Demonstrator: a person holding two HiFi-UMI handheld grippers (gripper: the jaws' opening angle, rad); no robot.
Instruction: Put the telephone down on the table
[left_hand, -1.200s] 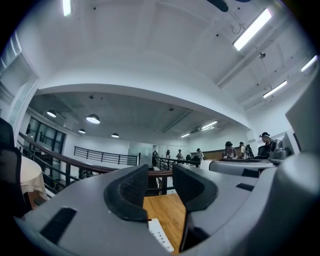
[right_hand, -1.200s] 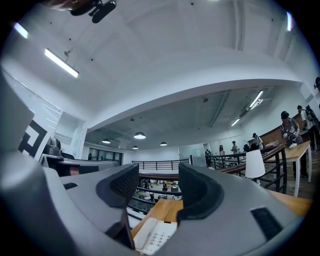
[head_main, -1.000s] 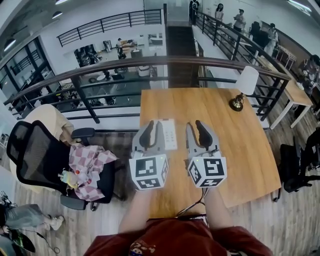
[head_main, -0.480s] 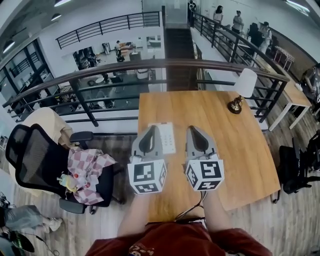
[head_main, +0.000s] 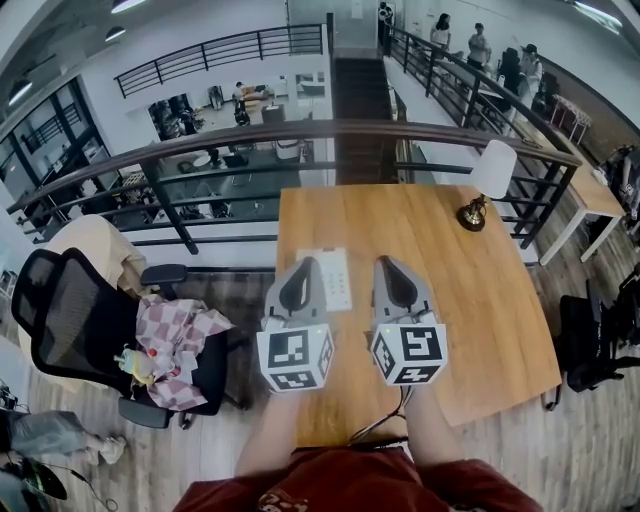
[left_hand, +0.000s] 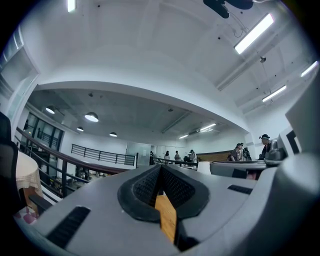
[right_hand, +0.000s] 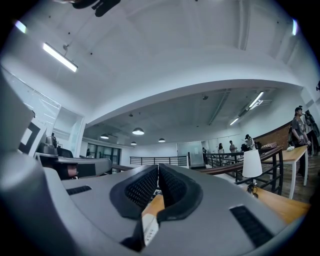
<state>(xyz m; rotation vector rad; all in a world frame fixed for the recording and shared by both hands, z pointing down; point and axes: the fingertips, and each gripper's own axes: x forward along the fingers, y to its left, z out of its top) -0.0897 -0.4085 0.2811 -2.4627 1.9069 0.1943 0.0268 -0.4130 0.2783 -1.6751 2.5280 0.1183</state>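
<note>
The telephone (head_main: 338, 280) lies flat on the wooden worktop (head_main: 480, 300), near the worktop's left edge and at the centre of the head view. It is a white, oblong set with rows of keys. Neither gripper holds it.

The left gripper (head_main: 305, 266) sits just left of centre, and its tip overlaps the telephone's left side in the picture. Whether it touches the set cannot be told. In the left gripper view (left_hand: 160, 172) the dark ribbed pads (left_hand: 145, 187) meet, so the jaws are closed with nothing between them. Only a strip of wood shows through the gap below.

The right gripper (head_main: 386, 266) is just right of centre, beside the left one and parallel to it, over bare wood. In its own view (right_hand: 158, 172) the jaws are likewise closed and empty. A sliver of the telephone (right_hand: 148, 227) shows low down beneath them.

A lamp (head_main: 492, 172) with a white shade and a brass foot stands at the worktop's upper right, well apart from the telephone. A black chair (head_main: 70, 310) at the left of the frame carries a checked cloth (head_main: 175, 335). A dark railing (head_main: 300, 130) curves behind the worktop across the upper half.
</note>
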